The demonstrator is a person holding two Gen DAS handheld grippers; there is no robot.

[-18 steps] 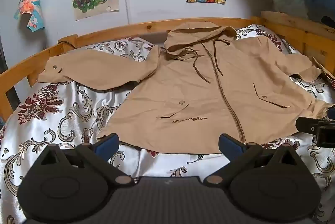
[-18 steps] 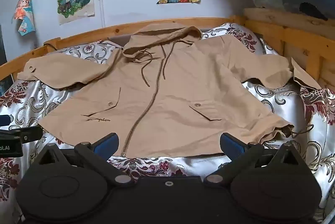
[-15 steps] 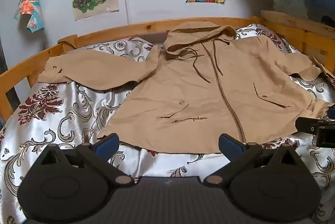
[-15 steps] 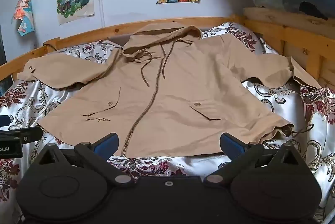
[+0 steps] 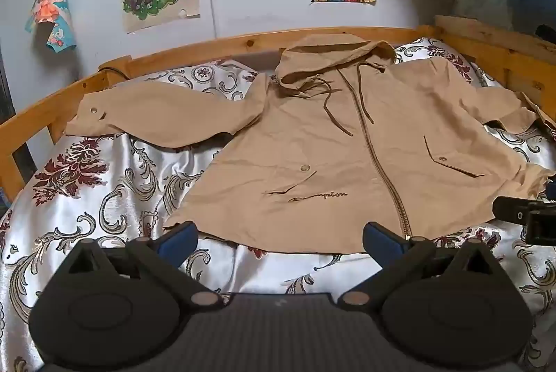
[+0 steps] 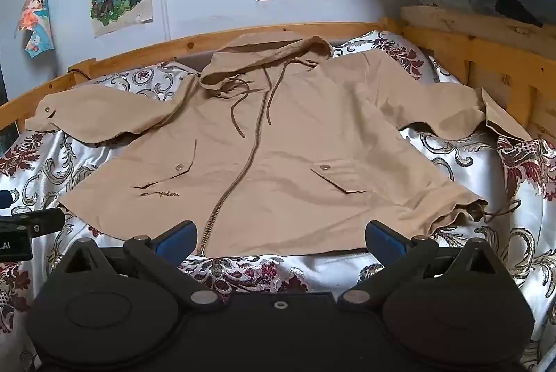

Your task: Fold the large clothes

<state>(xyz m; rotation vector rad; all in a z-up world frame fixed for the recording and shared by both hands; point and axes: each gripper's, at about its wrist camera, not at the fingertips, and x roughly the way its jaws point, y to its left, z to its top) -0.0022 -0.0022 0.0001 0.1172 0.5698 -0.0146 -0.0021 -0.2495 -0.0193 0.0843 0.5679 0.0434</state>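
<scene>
A tan hooded jacket (image 5: pixel 333 156) lies face up and zipped on the bed (image 5: pixel 104 198), spread nearly flat so that its whole outline can be read before any fold. Its hood (image 5: pixel 333 63) points to the far edge of the bed, by the wooden rail (image 5: pixel 194 50); its hem runs along the near edge, where both tools wait. One sleeve (image 5: pixel 163 115) stretches toward the far left corner, the other sleeve (image 6: pixel 438 108) toward the right rail, so each can be swung in over the chest.

The left hand-held gripper (image 5: pixel 279 240) hovers just short of the hem, its jaws spread wide with nothing between them. The right hand-held gripper (image 6: pixel 279 238) does the same further along the hem, also wide apart and empty. Both tilt down at the cloth, probably to take the hem or a side. Folding has not begun. The hem's right corner (image 6: pixel 462 208) is bunched around a drawcord and may need smoothing.
</scene>
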